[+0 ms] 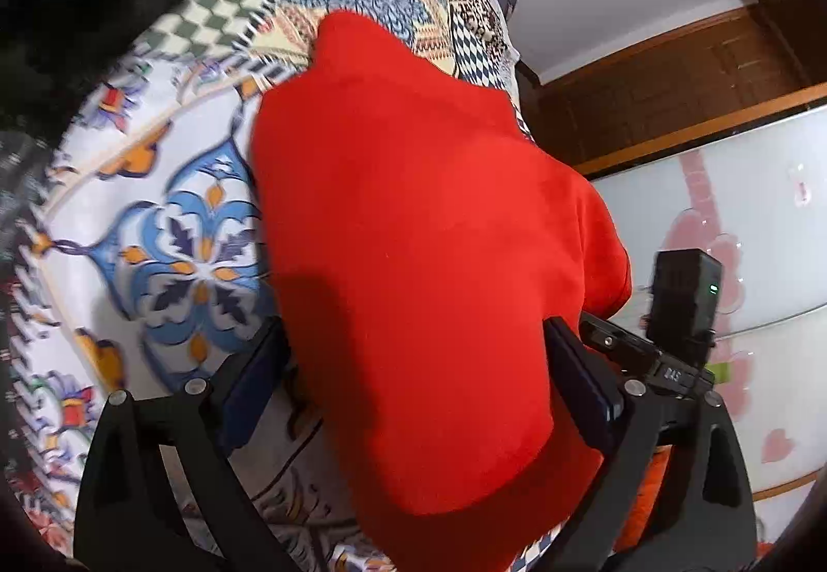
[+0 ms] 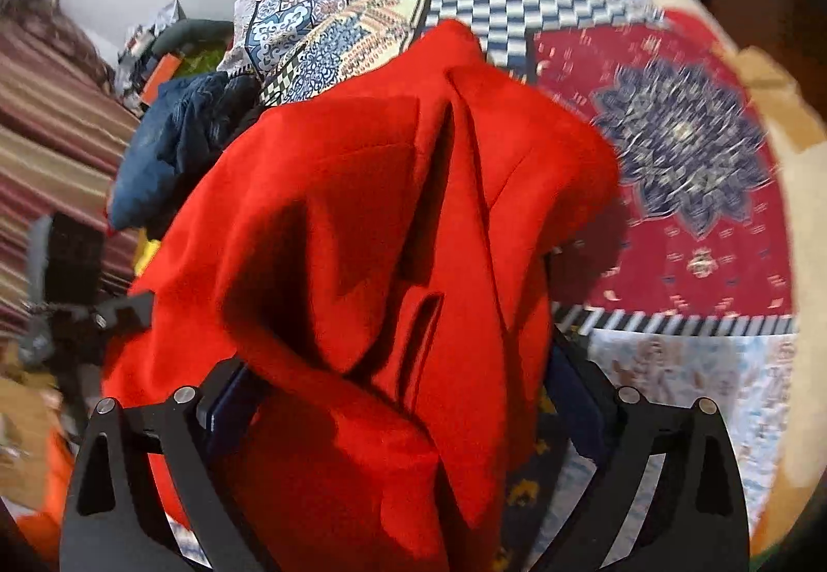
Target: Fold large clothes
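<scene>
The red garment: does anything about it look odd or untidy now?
Yes. In the right wrist view the red garment lies bunched in deep, uneven creases on the patterned bedcover, not flat. No tear or stain is visible.

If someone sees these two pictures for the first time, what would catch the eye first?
The bright red garment fills the middle of both views and lies between each gripper's wide-set fingers. Under it spreads a busy patchwork bedspread in blue, white and orange. A dark blue cloth lies crumpled at the left in the right wrist view.

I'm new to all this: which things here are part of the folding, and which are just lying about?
In the job:
red garment
left hand-held gripper
right hand-held gripper
patterned bedspread, the work surface

Lying about:
dark blue clothing
wooden door
</scene>
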Action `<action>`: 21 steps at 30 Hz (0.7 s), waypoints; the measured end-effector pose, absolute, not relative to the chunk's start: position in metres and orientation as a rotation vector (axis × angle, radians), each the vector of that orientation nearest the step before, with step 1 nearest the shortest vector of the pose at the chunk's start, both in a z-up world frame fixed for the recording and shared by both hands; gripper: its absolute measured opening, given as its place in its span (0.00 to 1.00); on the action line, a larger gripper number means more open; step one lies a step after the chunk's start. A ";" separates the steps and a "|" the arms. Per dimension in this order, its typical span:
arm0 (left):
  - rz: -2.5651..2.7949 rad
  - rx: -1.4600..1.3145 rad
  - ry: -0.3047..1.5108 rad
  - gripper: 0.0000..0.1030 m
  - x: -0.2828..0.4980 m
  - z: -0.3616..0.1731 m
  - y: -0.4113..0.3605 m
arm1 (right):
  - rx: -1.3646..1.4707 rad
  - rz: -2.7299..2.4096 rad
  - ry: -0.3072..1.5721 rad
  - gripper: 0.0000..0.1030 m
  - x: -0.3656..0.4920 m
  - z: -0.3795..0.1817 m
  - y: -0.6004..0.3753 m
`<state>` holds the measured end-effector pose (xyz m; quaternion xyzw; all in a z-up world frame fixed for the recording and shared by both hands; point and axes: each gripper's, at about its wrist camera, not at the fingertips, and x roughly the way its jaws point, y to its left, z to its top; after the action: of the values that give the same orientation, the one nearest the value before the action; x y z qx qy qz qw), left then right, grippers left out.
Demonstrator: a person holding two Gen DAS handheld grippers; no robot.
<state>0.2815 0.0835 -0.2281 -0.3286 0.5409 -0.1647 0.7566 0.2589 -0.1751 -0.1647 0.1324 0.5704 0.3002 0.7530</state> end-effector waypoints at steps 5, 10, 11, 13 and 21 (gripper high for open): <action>-0.403 -0.732 1.187 0.94 0.292 -0.234 0.078 | 0.364 0.719 1.283 0.95 0.267 -0.173 -0.172; -0.431 -0.767 1.196 0.94 0.301 -0.239 0.077 | 0.435 0.737 1.294 0.91 0.272 -0.174 -0.174; -0.432 -0.780 1.194 0.92 0.301 -0.239 0.078 | 0.441 0.736 1.296 0.86 0.272 -0.174 -0.175; -0.435 -0.785 1.186 0.85 0.299 -0.239 0.080 | 0.445 0.737 1.298 0.77 0.270 -0.172 -0.177; -0.460 -0.756 1.115 0.54 0.283 -0.215 0.086 | 0.435 0.771 1.272 0.41 0.257 -0.146 -0.180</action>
<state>0.2826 0.0861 -0.2155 -0.3469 0.5117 -0.2109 0.7572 0.2566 -0.1803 -0.1460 0.1965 0.5744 0.3480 0.7144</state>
